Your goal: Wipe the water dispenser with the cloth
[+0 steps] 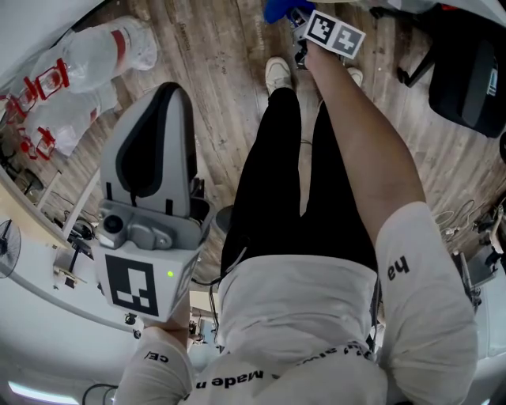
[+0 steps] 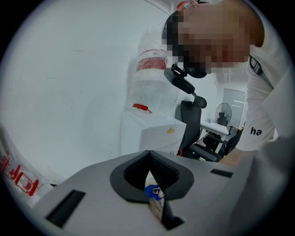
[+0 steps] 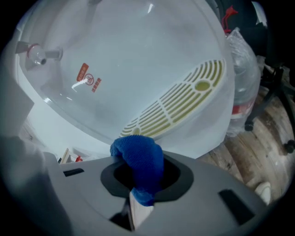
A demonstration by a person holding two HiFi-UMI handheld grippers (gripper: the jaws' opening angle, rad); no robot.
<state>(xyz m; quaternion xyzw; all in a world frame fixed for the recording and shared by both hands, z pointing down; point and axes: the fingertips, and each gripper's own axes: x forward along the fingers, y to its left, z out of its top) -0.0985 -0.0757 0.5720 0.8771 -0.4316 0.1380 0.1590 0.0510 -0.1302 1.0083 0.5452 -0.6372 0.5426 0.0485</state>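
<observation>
The water dispenser (image 3: 138, 60) is white and fills the right gripper view, with a yellowish slotted drip grille (image 3: 179, 101), a red sticker (image 3: 87, 78) and a tap (image 3: 39, 53) at upper left. My right gripper (image 3: 138, 193) is shut on a bunched blue cloth (image 3: 138, 161), just short of the grille's lower edge. In the head view the right gripper (image 1: 304, 32) reaches far forward at the top, with the cloth (image 1: 281, 9) at its tip. My left gripper (image 1: 162, 103) is held back at the left. Its jaws (image 2: 150, 184) are shut on nothing.
Water bottles in plastic bags (image 1: 103, 51) lie on the wooden floor at upper left; one (image 3: 242, 78) stands right of the dispenser. A black office chair (image 1: 466, 71) is at upper right. A person's legs and shoes (image 1: 277, 75) fill the middle. A white box (image 2: 152, 133) carries a wrapped bottle (image 2: 154, 69).
</observation>
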